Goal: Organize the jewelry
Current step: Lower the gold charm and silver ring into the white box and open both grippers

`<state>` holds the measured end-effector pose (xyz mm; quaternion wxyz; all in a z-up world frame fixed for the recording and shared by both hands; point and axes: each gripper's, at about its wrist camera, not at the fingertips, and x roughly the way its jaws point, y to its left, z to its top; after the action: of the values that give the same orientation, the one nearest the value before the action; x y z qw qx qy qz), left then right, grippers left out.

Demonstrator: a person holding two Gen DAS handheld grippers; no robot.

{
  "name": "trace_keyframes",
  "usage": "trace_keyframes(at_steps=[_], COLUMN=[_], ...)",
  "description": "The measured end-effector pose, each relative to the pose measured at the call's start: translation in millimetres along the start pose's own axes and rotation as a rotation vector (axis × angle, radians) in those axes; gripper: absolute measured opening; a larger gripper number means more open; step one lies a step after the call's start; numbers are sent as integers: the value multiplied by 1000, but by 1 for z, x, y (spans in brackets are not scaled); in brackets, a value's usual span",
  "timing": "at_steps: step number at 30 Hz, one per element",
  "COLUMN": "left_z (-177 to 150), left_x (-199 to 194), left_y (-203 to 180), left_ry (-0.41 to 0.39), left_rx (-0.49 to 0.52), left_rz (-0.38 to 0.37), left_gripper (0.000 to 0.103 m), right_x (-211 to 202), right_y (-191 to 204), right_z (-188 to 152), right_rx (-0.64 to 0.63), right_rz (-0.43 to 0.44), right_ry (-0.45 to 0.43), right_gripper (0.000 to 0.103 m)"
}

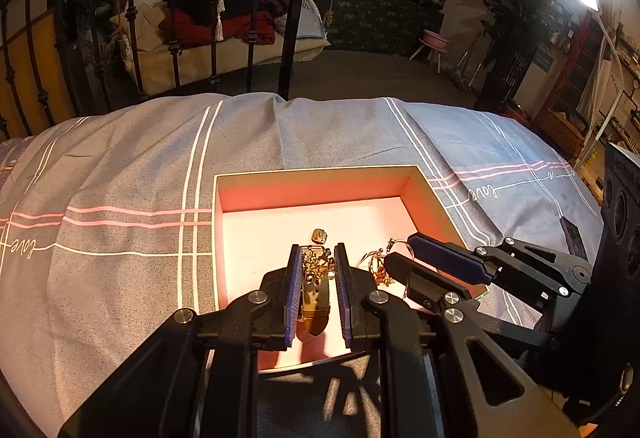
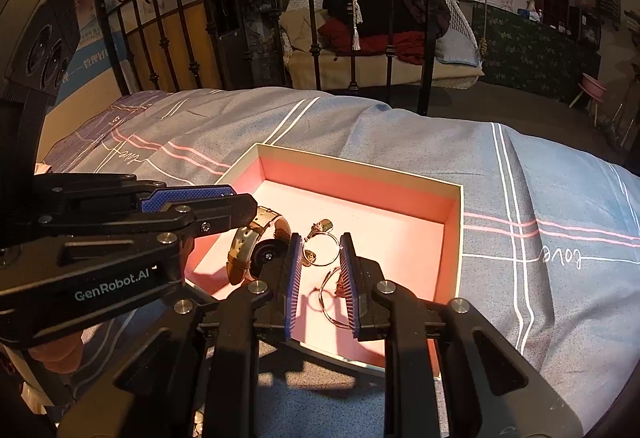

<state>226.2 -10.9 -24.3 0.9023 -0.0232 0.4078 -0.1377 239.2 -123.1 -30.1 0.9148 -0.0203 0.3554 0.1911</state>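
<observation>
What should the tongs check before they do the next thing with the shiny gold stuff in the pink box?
1. Pink box sits flat on the bedspread: ok.
2. Gold bangle lies between the left tongs' pads: ok; gripped or just framed: cannot tell.
3. Thin gold rings are inside the box, between the right tongs' pads: ok.
4. Right tongs pinching a ring: cannot tell; the pads stand apart.
5. The two tongs have room between them: not ok, they crowd close together over the box.
6. Box has free floor for more jewelry: ok, the far half is bare.
</observation>
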Motion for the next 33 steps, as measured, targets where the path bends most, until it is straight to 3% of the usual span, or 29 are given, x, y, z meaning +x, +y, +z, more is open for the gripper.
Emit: trace_keyframes(at_steps=[27,33], left_z=[2,7], left_x=[-19,-18], left_y=[-11,-11], left_ry=[-37,-28], left_rx=[30,22], left_rz=[-23,-37], left_gripper=[16,16], right_x=[-13,-3], right_y=[7,12], right_z=[5,6], right_rx=[-34,-65], right_rz=[-11,-14], right_ry=[-28,8], right_gripper=[20,20])
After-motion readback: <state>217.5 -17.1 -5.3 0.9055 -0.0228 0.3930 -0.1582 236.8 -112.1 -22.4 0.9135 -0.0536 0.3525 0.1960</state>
